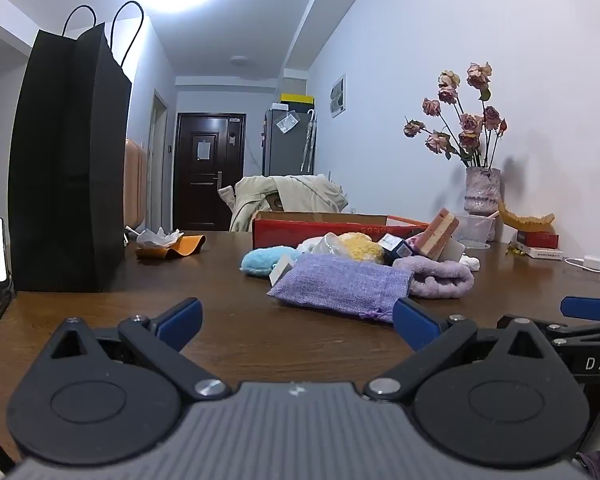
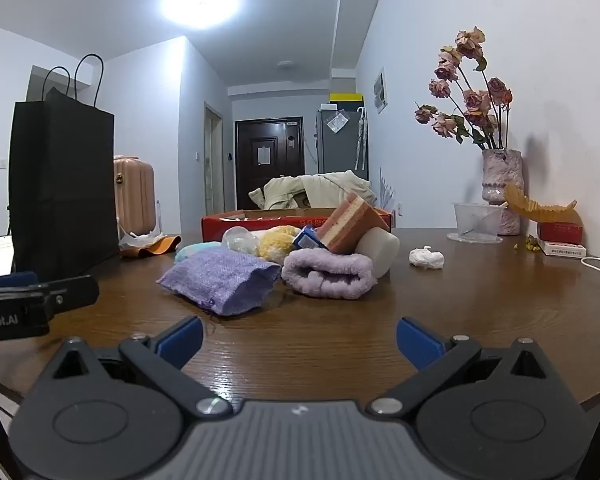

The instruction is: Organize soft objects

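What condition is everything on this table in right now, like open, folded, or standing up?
left gripper: open, empty
right gripper: open, empty
purple pouch: lying flat
lilac towel: rolled up
black paper bag: standing upright
red box: open top
roses: dried, upright in vase

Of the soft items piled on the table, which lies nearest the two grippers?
The purple woven pouch, lying flat at the front of the pile. The lilac rolled towel sits beside it, slightly farther back; the yellow and blue items lie behind.
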`<state>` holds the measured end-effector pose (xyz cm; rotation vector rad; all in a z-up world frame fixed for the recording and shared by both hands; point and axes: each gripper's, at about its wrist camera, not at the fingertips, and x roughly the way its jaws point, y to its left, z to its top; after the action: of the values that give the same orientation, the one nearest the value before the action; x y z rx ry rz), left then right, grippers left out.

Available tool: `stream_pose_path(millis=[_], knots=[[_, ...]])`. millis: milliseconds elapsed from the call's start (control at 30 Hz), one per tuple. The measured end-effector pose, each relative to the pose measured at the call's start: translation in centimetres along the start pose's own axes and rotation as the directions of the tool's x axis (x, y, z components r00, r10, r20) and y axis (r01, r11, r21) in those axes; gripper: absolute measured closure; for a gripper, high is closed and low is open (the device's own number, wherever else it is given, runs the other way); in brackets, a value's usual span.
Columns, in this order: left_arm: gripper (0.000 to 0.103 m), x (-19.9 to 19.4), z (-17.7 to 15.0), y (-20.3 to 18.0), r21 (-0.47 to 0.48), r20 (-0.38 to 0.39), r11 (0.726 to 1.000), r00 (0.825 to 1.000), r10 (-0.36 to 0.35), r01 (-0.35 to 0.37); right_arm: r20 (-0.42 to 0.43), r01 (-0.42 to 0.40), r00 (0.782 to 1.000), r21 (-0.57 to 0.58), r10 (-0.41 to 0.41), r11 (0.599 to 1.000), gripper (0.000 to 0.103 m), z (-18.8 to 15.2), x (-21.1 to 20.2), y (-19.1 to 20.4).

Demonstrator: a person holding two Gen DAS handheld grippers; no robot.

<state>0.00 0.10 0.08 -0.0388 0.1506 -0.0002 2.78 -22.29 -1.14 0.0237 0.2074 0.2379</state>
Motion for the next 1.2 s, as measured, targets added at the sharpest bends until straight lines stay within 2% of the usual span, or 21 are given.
stream_pose_path(millis=[267,600,1200], knots=[[0.0,0.8,0.2,-0.3,0.026,0.004,1.0,1.0,-0.013,0.012,0.006,-0.003,1.0,-0.001,0.003,1.0,0.0,0.1,0.1,0.0],[0.0,-0.3,0.2,-0.9,0.055,0.021,0.998,1.0,-0.016,0.015,0.003,-0.008,1.0,0.023,0.008,1.0,0.0,0.1,0.3,-0.5],[0.0,-0.5,0.3,-0.8,0.057,0.024,0.998,0.999,-0.022,0.021,0.012,-0.01,1.0,0.029,0.01,1.0,0.0,0.1,0.2,-0.5]])
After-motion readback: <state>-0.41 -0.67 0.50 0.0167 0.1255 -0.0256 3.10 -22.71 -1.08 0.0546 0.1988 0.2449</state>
